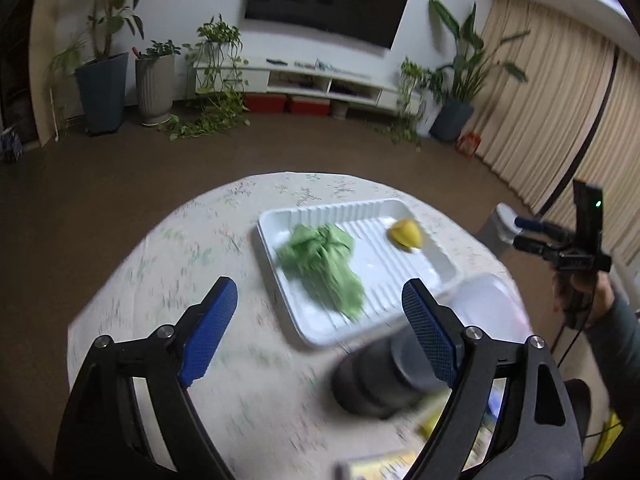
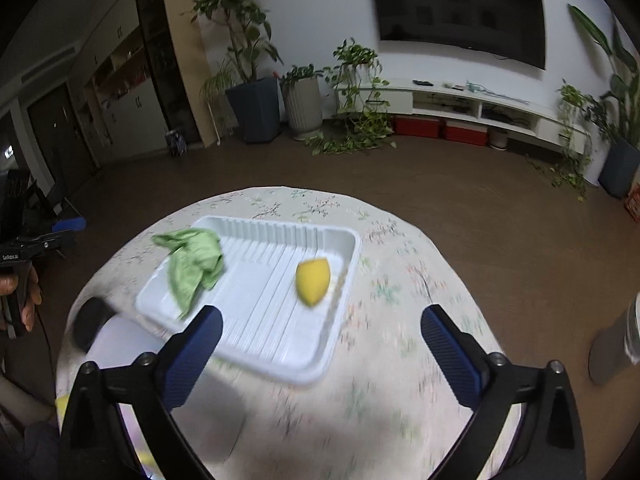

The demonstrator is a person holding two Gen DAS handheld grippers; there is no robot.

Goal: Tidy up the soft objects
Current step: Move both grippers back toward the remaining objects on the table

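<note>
Both claws, left gripper (image 1: 320, 320) and right gripper (image 2: 320, 344), gape wide and empty. Ahead of them, the crumpled green cloth (image 1: 324, 264) and yellow teardrop sponge (image 2: 313, 281) lie in the ribbed white plastic tray (image 2: 280, 360). The cloth overhangs the rim and could slide out if snagged.

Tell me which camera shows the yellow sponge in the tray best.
The right wrist view: the yellow sponge sits near the middle, large and unblocked in the white tray. The left wrist view shows it smaller, off at the tray's far corner.
</note>
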